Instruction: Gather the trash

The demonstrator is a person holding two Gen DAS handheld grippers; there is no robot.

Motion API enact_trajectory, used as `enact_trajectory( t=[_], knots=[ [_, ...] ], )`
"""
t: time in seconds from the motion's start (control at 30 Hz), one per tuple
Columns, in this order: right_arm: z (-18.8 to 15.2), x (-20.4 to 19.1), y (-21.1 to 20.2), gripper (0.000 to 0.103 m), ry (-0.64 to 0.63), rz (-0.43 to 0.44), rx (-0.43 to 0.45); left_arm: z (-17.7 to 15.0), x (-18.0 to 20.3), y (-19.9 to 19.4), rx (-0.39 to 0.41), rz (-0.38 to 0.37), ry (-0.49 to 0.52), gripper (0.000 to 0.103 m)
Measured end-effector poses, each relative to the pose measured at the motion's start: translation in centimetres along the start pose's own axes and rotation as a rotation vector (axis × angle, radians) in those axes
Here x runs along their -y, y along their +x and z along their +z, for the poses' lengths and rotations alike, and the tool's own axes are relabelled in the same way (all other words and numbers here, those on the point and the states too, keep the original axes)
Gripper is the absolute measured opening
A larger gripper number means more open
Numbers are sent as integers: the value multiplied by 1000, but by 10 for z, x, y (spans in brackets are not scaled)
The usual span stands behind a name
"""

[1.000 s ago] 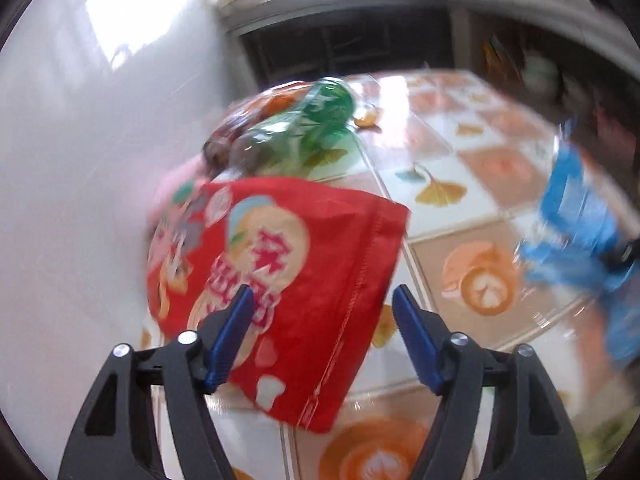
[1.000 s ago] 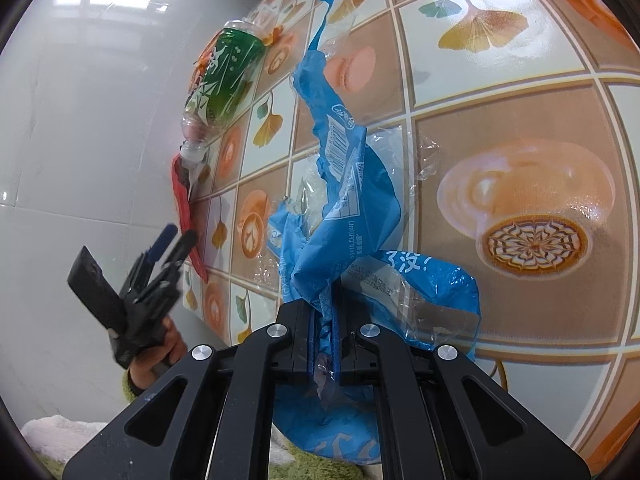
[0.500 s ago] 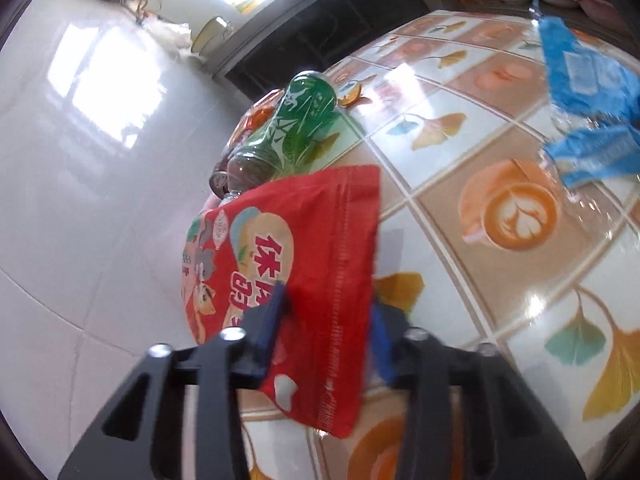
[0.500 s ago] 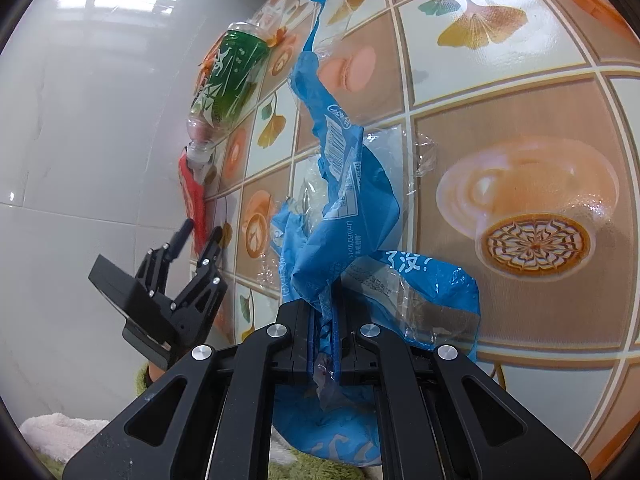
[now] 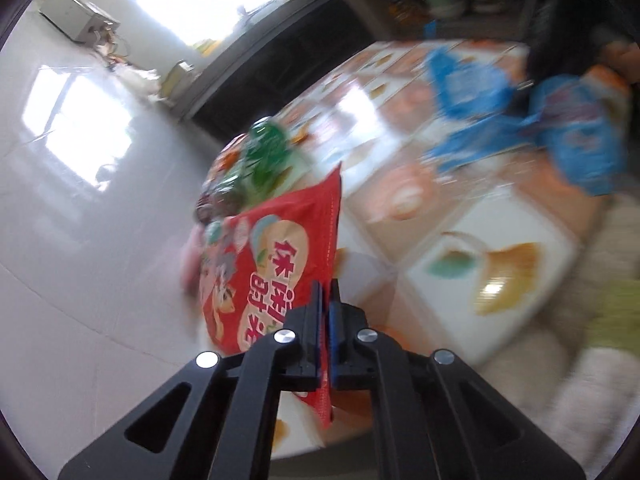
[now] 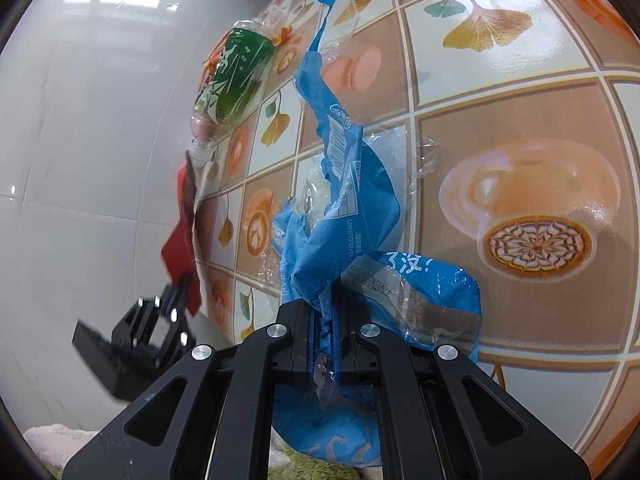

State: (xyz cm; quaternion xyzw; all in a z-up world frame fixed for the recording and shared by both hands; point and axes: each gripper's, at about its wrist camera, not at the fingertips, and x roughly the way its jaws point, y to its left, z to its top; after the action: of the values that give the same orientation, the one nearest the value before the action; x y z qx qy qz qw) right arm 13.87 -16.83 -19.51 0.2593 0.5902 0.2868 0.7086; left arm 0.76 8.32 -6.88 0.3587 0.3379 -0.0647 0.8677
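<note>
The left gripper [image 5: 325, 312] is clamped shut on the edge of a red snack bag [image 5: 276, 256], its two fingers pressed together on the bag's seam, seen in the left wrist view at about 6 o'clock, with the bag rising toward 12 o'clock off a table [image 5: 500, 280] covered in a coffee-cup and ginkgo-leaf print. Just beyond the bag, toward 11 o'clock, lies a green plastic bottle [image 5: 264, 156] on its side near the table's edge. At 2 o'clock, a blurred blue wrapper [image 5: 472, 120] shows across the table. In the right wrist view, the right gripper [image 6: 325, 328] is closed tight on that crumpled blue wrapper [image 6: 340, 208], part blue film and part clear plastic, which trails from the fingers at 6 o'clock up toward 12 o'clock over the patterned tabletop [image 6: 520, 128]. The green bottle [image 6: 232, 76] lies at 10 o'clock, neck pointing down toward the red bag [image 6: 182, 240], which hangs from the other gripper [image 6: 176, 300] at 8 o'clock, beside a white tiled wall [image 6: 80, 160].
</note>
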Motion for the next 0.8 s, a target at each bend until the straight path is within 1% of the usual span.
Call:
enact_trajectory(
  t=[0.1, 0.3, 0.33, 0.43, 0.47, 0.5, 0.53, 0.57, 0.6, 0.63, 0.7, 0.8],
  knots=[
    [0, -2, 1, 5, -6, -5, 7, 3, 13, -16, 55, -136, -13, 2],
    [-5, -5, -8, 5, -20, -31, 35, 19, 46, -26, 129, -327, 24, 3],
    [-6, -4, -12, 5, -17, -36, 47, 22, 51, -25, 139, -357, 18, 3],
    [-9, 2, -22, 5, 1, -45, 72, 33, 53, -20, 155, -420, -18, 8],
    [-10, 4, -27, 5, 7, -49, 83, 36, 51, -20, 156, -451, -41, 16],
    [-12, 5, -32, 5, 10, -55, 96, 39, 48, -20, 153, -484, -74, 28],
    [-13, 5, -36, 5, 9, -60, 105, 39, 43, -18, 149, -506, -99, 35],
    [-14, 5, -41, 5, 8, -67, 119, 38, 39, -18, 147, -522, -124, 47],
    [-14, 5, -46, 5, 7, -73, 134, 37, 32, -19, 148, -542, -161, 51],
    [-14, 5, -50, 5, 6, -76, 146, 35, 27, -20, 153, -556, -183, 53],
    [-12, 1, -58, 5, -1, -82, 176, 29, 9, -23, 158, -592, -262, 60],
    [-6, -10, -64, 5, -32, -78, 199, 22, -16, -24, 169, -630, -374, 62]
  ],
)
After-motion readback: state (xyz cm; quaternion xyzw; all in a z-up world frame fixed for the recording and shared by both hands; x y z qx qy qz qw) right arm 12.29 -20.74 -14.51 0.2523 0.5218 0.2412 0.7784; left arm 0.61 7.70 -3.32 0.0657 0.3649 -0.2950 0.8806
